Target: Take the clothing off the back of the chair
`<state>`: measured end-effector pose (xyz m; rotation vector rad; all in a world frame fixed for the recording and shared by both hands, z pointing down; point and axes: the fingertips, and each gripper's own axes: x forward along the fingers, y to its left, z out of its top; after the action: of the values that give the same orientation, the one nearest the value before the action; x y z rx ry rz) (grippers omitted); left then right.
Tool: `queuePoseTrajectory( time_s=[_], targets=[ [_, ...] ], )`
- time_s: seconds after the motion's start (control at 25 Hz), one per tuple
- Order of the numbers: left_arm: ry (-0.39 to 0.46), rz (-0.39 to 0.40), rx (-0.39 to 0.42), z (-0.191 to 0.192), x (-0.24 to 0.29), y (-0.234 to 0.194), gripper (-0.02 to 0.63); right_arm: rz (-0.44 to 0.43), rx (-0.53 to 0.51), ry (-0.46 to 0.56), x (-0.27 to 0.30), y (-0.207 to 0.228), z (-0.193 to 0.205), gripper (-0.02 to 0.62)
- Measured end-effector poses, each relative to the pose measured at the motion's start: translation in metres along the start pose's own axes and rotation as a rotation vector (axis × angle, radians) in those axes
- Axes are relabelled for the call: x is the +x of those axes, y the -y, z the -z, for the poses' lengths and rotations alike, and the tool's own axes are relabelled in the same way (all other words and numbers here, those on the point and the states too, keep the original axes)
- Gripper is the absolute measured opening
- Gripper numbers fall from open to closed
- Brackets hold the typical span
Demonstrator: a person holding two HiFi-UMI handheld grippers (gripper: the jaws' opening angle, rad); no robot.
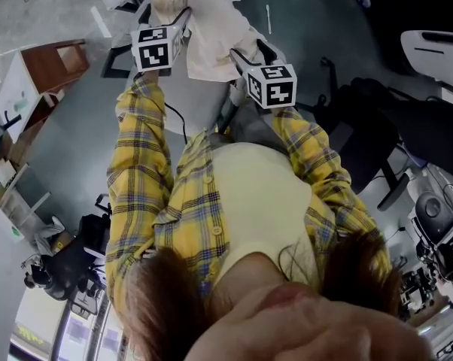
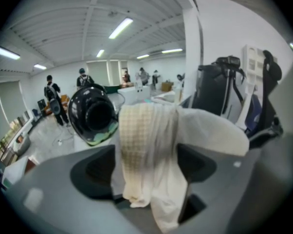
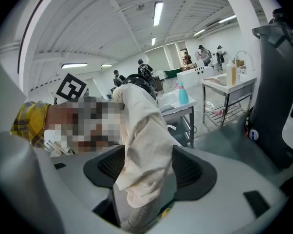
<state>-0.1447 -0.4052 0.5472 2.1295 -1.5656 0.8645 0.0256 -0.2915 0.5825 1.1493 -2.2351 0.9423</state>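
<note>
A cream garment [image 1: 211,28] is bunched between my two grippers at the top of the head view. My left gripper [image 1: 180,22] is at its left side and my right gripper [image 1: 238,57] at its lower right. In the left gripper view the garment [image 2: 146,130] hangs down between the spread jaws of the left gripper [image 2: 146,167], and the pads do not press it. In the right gripper view a fold of the garment [image 3: 141,130] droops through the right gripper [image 3: 147,168], whose jaws also stand wide. A black chair back [image 2: 217,87] rises just behind the cloth.
A black helmet [image 2: 90,113] sits close behind the garment on the left. A metal table [image 3: 229,89] with bottles stands at the right. Black office chairs [image 1: 369,134] and equipment crowd the floor to my right. Several people stand far back in the room.
</note>
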Motion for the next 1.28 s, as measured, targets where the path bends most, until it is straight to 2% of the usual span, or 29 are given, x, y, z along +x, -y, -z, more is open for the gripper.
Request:
queuePoseTrajectory(
  time_s=[0.2, 0.36, 0.44, 0.52, 0.92, 1.28],
  targets=[
    [-0.019, 0.022, -0.004, 0.001, 0.011, 0.009, 0.369, 0.006, -0.008, -0.015, 0.003, 0.001, -0.001, 0.267],
    [-0.035, 0.005, 0.012, 0.003, 0.008, 0.015, 0.220, 0.003, -0.021, -0.023, 0.003, 0.002, -0.001, 0.259],
    [-0.035, -0.014, 0.021, 0.004, 0.005, 0.016, 0.128, 0.005, -0.034, -0.026, 0.003, 0.001, -0.001, 0.225],
    [-0.030, -0.019, 0.023, 0.004, 0.001, 0.016, 0.096, 0.007, -0.043, -0.027, 0.003, -0.002, -0.001, 0.195],
    [0.019, 0.030, 0.045, -0.001, -0.021, 0.034, 0.058, 0.051, -0.044, 0.000, -0.006, -0.008, -0.001, 0.069],
    [0.096, 0.079, 0.025, -0.009, -0.052, 0.046, 0.051, 0.062, -0.038, 0.070, -0.029, -0.022, -0.009, 0.044]
  ],
)
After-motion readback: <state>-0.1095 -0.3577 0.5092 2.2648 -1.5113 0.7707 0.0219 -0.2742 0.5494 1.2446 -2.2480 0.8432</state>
